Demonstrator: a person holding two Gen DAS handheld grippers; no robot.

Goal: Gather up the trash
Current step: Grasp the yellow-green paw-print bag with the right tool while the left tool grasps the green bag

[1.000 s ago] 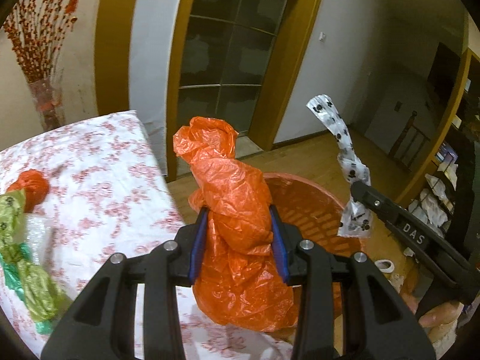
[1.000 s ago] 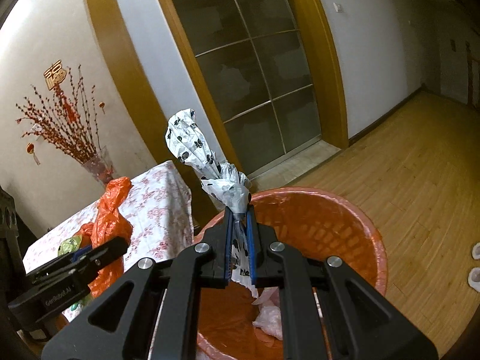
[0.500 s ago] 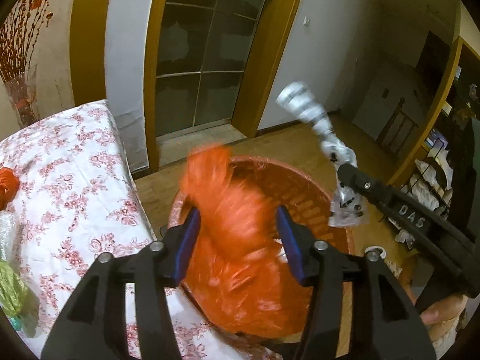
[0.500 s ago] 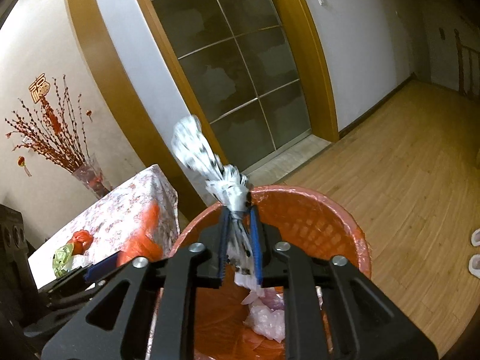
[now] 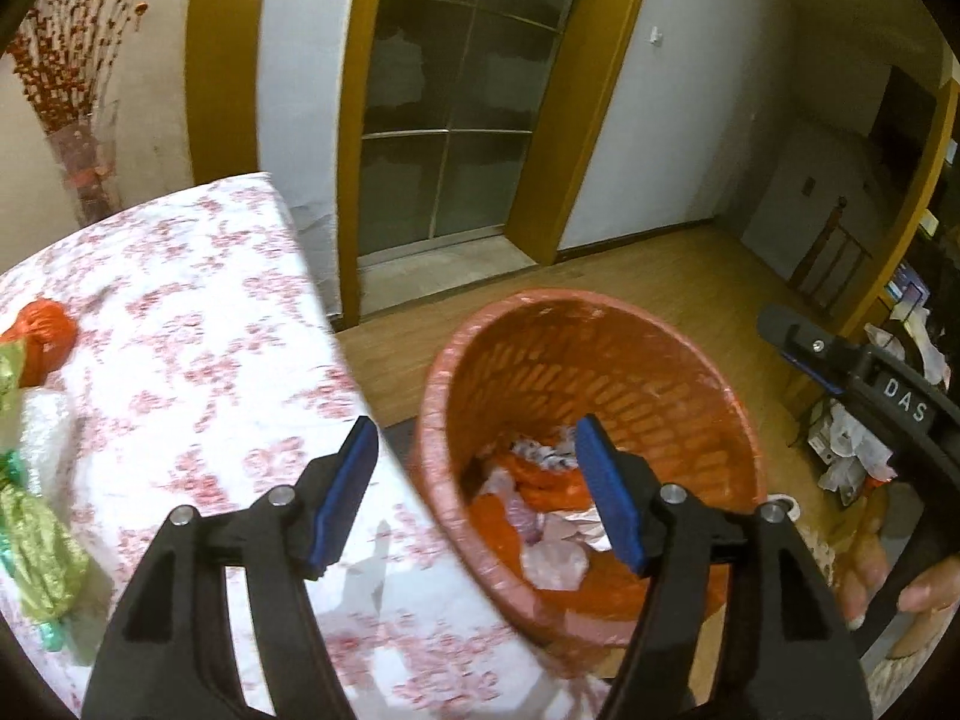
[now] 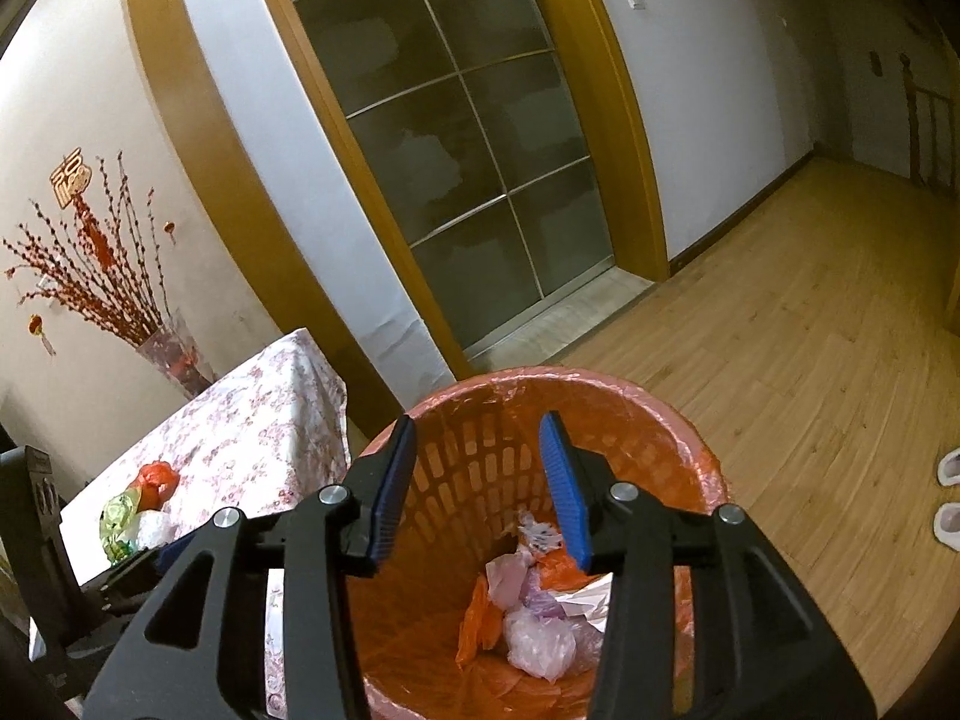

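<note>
**A:** ok so where are we at? Our left gripper (image 5: 477, 483) has its blue-padded jaws spread wide with nothing between them, sitting above the near rim of the round orange plastic lattice bin (image 5: 606, 354) lined with a thin orange bag.

**B:** same on our side. Right gripper (image 6: 480, 480) is splayed apart and empty too, right over the bin (image 6: 690, 438) mouth. From the left wrist view we only catch the right gripper's side (image 5: 858, 372), off to the right of the bin.

**A:** and the trash? We can see the crumpled orange plastic bag (image 5: 543, 480) down inside the bin, with the white spotted wrapper (image 5: 543, 450) lying just behind it on the pile.

**B:** yep, we see both in there, the orange one (image 6: 561, 570) and the spotted one (image 6: 540, 534), on top of some pale crumpled bags (image 6: 534, 642).

**A:** to the left of the bin, the floral tablecloth table (image 5: 198, 312) has a small orange wad (image 5: 45, 333) and a green crinkly wrapper (image 5: 39, 546) lying on it.

**B:** we see those too, well apart from the bin.
</note>
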